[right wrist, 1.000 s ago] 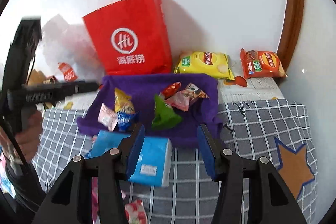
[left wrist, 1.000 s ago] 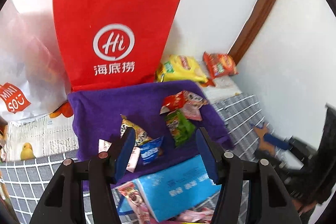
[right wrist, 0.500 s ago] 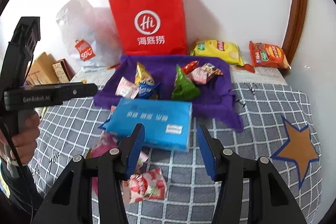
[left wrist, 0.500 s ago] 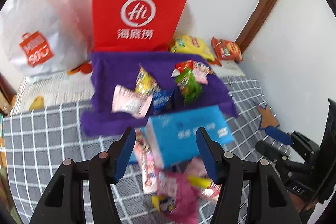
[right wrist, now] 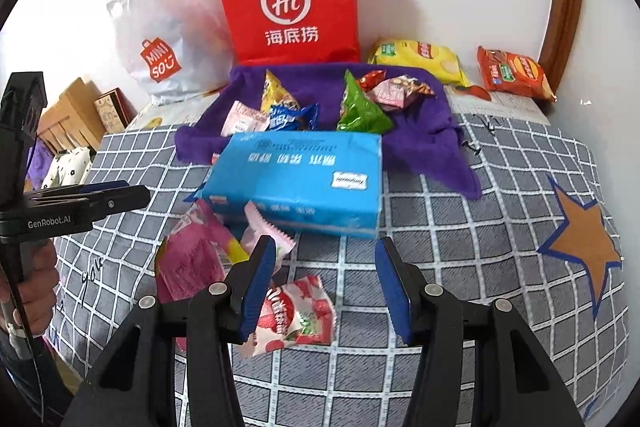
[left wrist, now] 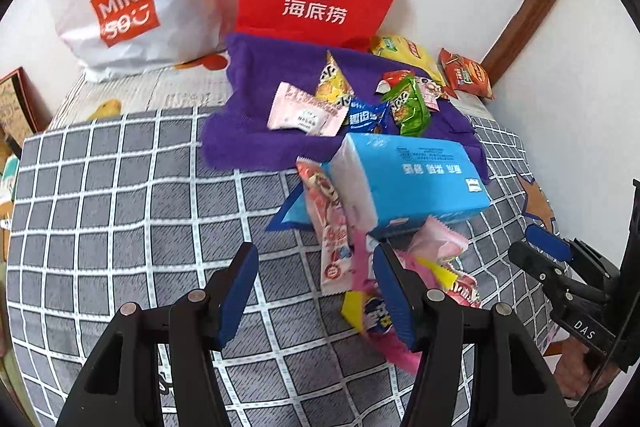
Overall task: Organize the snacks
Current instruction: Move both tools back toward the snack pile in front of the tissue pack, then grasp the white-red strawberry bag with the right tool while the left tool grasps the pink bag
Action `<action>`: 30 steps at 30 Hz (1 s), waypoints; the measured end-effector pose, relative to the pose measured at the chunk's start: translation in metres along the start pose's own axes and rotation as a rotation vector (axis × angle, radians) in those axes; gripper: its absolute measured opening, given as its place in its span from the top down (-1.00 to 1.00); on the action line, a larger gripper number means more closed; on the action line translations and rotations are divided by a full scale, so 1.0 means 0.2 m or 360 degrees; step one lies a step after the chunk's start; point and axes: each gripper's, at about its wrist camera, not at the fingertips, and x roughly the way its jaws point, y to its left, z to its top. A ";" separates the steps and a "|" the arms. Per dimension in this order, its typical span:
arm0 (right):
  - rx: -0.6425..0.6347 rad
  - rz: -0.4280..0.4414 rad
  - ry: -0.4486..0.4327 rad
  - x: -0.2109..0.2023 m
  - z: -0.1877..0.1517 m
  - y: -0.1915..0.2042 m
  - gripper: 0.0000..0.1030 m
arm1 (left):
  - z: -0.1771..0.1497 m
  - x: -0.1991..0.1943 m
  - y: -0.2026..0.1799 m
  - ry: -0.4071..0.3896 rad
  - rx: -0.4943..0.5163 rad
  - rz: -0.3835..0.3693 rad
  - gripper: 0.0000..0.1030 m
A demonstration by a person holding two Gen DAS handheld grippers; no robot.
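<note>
Snacks lie in two clusters ahead of you: a loose heap of pink packets (left wrist: 340, 247) just beyond your left gripper (left wrist: 316, 291), tucked partly under the blue tissue pack (left wrist: 412, 183), and small wrapped ones farther off on the purple cloth (left wrist: 248, 107). Your left gripper is released, nothing between its pads; its right finger overlaps a pink and yellow wrapper (left wrist: 372, 311) in the picture, though the blur may hide whether they touch. Move to your right gripper (right wrist: 325, 287), also unclenched and empty: the strawberry packet (right wrist: 296, 315) sits just beside its left finger, flat on the checked cover (right wrist: 460, 267), with the tissue pack directly ahead. These packets should be light, crinkly and slick, so I would pinch a sealed crimped edge instead of the puffed middle, which would likely squash or slide out. The tissue pack looks soft and bulky; take it across its narrow side if you must shift it. Farther right, beyond your reach, two crisp bags (right wrist: 516, 73) rest by the wall.
</note>
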 end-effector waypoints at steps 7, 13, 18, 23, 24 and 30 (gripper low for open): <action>0.0000 -0.0012 -0.0005 0.02 -0.02 0.03 -0.01 | -0.05 0.01 0.02 0.0015 0.0012 0.0002 -0.12; 0.0053 -0.0028 0.0031 0.06 -0.04 0.02 -0.01 | -0.06 0.02 0.09 0.0029 -0.0037 -0.0017 -0.12; 0.0080 0.0003 0.0044 0.10 -0.05 0.02 -0.01 | -0.06 0.02 0.11 0.0031 -0.0038 -0.0026 -0.12; 0.0117 0.0054 0.0092 0.17 -0.06 0.04 -0.01 | -0.07 0.04 0.13 0.0044 -0.0024 -0.0035 -0.12; 0.0113 0.0049 0.0100 0.18 -0.06 0.05 -0.01 | -0.07 0.04 0.13 0.0047 -0.0023 -0.0034 -0.12; -0.0001 0.0019 0.0201 0.25 -0.14 0.08 -0.03 | -0.08 0.07 0.17 0.0074 -0.0055 -0.0077 -0.12</action>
